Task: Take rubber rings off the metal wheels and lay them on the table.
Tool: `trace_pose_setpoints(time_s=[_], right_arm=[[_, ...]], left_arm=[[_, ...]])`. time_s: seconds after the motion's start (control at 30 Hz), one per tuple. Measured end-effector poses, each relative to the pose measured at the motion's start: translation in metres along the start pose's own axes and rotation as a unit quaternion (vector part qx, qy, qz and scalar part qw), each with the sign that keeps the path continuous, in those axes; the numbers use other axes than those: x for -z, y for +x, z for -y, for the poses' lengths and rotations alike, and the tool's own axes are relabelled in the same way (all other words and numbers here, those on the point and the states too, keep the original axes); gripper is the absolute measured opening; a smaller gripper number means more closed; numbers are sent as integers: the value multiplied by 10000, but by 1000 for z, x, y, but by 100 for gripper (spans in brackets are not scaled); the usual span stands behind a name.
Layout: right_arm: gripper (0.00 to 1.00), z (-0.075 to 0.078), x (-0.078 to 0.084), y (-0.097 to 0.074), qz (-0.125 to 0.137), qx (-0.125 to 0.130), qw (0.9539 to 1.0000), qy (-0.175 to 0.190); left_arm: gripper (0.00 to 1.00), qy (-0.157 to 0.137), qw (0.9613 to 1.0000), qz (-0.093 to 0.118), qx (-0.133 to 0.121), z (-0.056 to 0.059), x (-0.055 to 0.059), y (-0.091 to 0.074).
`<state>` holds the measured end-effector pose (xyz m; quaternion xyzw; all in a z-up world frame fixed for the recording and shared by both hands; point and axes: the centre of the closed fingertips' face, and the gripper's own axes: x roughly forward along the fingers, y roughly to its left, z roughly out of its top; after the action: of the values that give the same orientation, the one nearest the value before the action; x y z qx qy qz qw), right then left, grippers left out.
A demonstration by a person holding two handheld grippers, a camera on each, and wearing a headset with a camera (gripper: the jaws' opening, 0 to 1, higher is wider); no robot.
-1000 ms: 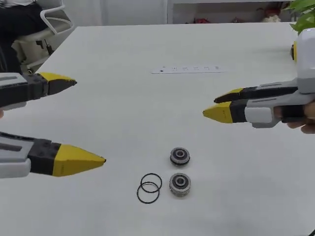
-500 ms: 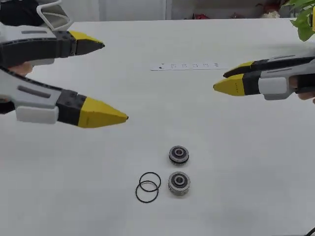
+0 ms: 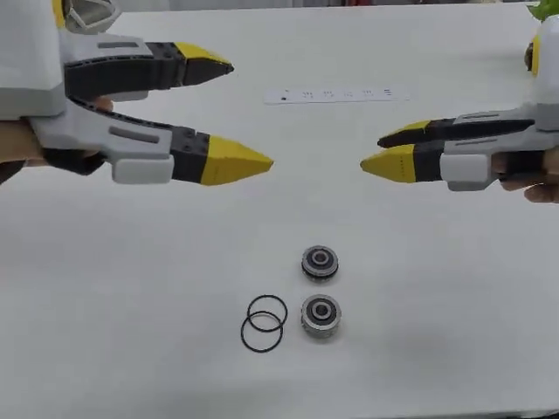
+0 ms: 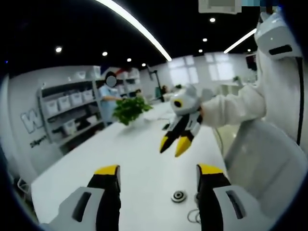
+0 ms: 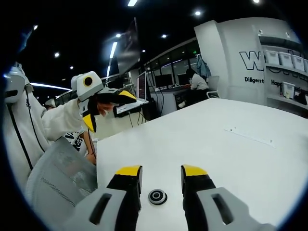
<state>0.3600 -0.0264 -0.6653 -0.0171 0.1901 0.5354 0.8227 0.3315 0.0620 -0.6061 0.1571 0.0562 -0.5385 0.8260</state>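
Observation:
Two small metal wheels lie side by side on the white table, the farther wheel with a dark rim and the nearer wheel looking lighter. Two black rubber rings lie overlapping just left of the nearer one. My left gripper hovers above the table to the far left of the wheels, jaws wide open and empty. My right gripper faces it from the right, open by a small gap, holding nothing. One wheel sits below the left gripper; a wheel lies between the right gripper jaws, farther off.
A thin white printed strip lies on the table beyond the grippers. A potted plant stands at the table's far right end. A person in white holds the grippers, and a grey chair back is close behind the table's near edge.
My left gripper has swung up and to the right, toward the middle of the table, staying open. The right gripper shifted slightly left. Wheels and rings have not moved.

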Motion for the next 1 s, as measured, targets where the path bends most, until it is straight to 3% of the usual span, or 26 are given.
trace_pose_setpoints(time_s=[0.13,0.27,0.47,0.53,0.73,0.9,1.0], right_arm=[[27,0,13,9,64,-61,10000,44],[26,5,28,15,-76,-48,10000,43],[26,9,54,21,-361,-54,9992,151],[26,8,60,24,-427,-81,9990,143],[26,3,80,33,-734,-181,9971,42],[25,1,97,39,-939,-184,9954,-36],[23,3,104,40,-1009,-181,9947,-53]], left_arm=[[62,-121,9999,-78,60,-1,17,15],[61,-184,9995,-220,161,0,34,29],[58,-301,9987,-204,367,6,48,48],[57,-309,9980,-321,450,9,58,52],[50,-432,9975,-305,468,9,79,68],[47,-478,9969,-490,377,10,101,80],[45,-490,9962,-607,392,18,113,84]])
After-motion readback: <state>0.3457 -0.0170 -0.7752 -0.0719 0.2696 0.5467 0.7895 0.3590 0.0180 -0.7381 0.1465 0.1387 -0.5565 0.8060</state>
